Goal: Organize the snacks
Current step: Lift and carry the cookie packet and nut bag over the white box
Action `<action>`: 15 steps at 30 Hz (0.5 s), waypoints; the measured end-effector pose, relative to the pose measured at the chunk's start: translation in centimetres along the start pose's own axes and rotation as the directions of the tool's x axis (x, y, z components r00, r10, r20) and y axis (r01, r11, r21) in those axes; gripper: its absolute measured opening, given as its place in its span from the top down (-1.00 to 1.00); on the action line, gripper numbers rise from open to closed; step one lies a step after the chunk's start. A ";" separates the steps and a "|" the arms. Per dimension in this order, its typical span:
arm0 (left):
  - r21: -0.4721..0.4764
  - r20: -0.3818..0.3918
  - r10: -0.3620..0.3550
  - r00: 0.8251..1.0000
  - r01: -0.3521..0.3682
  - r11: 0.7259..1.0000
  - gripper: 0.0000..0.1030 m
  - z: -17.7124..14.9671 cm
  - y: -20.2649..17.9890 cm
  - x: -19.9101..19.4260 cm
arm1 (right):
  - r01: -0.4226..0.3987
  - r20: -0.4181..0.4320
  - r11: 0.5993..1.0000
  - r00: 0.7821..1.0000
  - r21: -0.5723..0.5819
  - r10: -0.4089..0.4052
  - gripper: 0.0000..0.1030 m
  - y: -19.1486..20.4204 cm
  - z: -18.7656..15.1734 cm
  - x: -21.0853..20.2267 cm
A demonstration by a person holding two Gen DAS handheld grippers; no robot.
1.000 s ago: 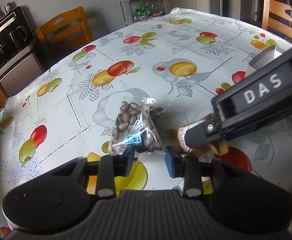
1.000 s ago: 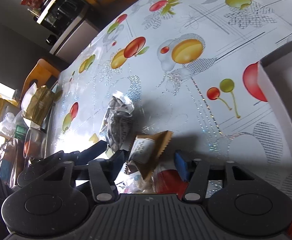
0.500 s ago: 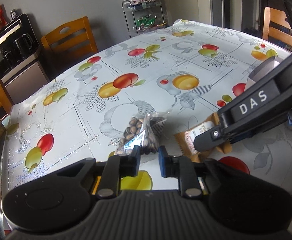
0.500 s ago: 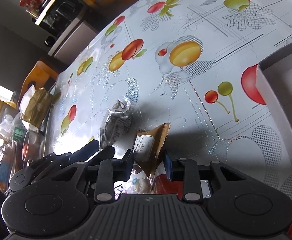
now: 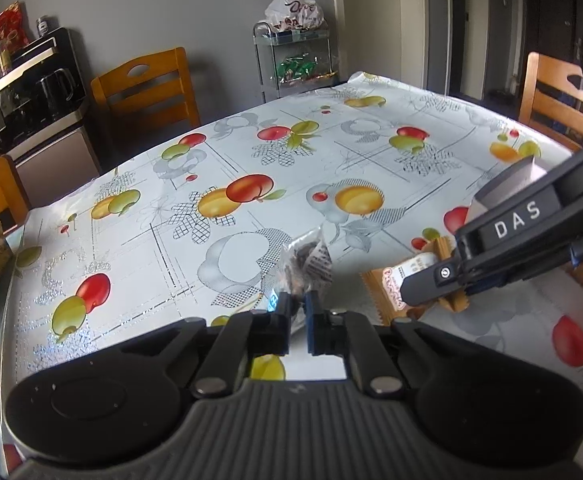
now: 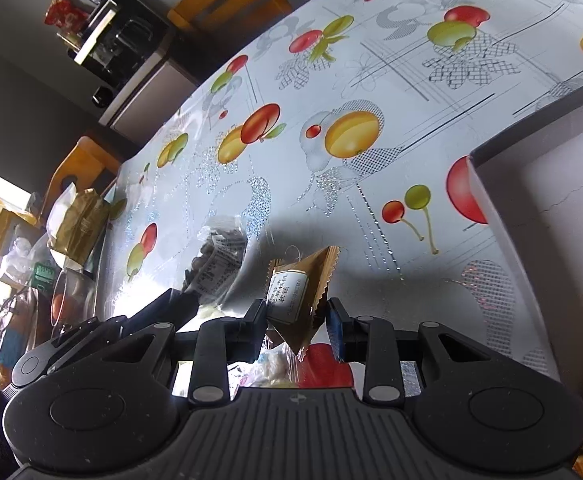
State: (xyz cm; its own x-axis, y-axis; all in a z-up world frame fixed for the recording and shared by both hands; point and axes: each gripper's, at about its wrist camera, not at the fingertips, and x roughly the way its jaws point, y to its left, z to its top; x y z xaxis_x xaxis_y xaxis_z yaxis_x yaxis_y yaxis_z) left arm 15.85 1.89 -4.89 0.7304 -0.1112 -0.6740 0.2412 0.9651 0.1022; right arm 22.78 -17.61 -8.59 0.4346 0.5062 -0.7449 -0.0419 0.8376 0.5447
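A clear bag of dark seeds (image 5: 308, 264) with a printed label hangs pinched at its lower edge by my left gripper (image 5: 297, 320), which is shut on it just above the fruit-print tablecloth (image 5: 251, 152). To its right, my right gripper (image 6: 296, 322) is shut on a brown snack packet (image 6: 297, 286) with a white label, held upright and slightly off the table. The same packet (image 5: 387, 290) shows in the left wrist view behind the right gripper's fingertips (image 5: 419, 292). The seed bag (image 6: 219, 254) and a left fingertip (image 6: 171, 306) appear in the right wrist view.
An open white box (image 6: 487, 204) stands on the table at the right. More wrapped snacks (image 6: 271, 364) lie under the right gripper. A gold bag (image 6: 79, 220) sits at the table's left edge. Wooden chairs (image 5: 147, 88), a cart (image 5: 295, 60) and a coffee machine (image 5: 35, 92) ring the table.
Both grippers have closed, the left on the seed bag and the right on the brown packet. Both have risen a little, lifting the bag and the packet off the cloth.
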 end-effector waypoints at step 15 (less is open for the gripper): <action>-0.038 0.044 -0.017 0.999 0.019 0.999 0.98 0.9 -2.2 -3.3 | -0.001 0.049 1.000 0.999 -0.001 0.001 0.36 -1.4 -0.6 -3.8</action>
State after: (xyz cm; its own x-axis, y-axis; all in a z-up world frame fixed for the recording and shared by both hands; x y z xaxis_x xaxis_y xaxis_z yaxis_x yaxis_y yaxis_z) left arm 13.50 -0.04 -2.25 0.7535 -0.1383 -0.6427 0.2305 0.9711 0.0613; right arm 20.61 -20.59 -6.80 0.4778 0.4966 -0.7246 -0.0430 0.8371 0.5453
